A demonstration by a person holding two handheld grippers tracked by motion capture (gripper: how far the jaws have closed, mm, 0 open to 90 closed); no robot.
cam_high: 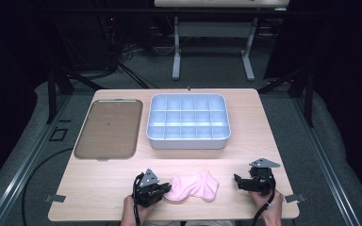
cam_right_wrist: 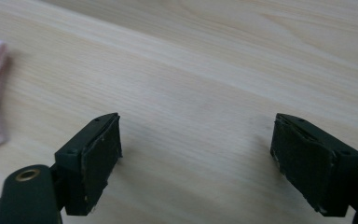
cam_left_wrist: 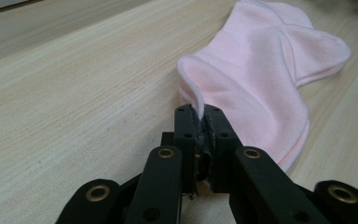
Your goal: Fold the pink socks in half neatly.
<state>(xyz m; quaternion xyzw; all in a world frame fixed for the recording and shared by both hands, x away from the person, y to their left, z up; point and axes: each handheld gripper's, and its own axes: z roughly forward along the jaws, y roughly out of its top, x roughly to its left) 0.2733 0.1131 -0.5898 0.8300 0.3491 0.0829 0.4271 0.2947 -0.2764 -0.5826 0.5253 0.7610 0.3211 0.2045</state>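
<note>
Pink sock [cam_high: 194, 187] is lying flat on the wooden table [cam_high: 99, 183], near its front edge, between our two hands. We are pinching the sock's left edge with the left gripper [cam_left_wrist: 202, 122]: its jaws are pressing together on a raised fold of the fabric. We are holding the right gripper [cam_right_wrist: 196, 154] just off the sock's right end, jaws standing wide apart over bare wood with nothing between them. Behind the sock, a grey divided bin [cam_high: 188, 139] and a brown tray [cam_high: 107, 129] are sitting side by side.
</note>
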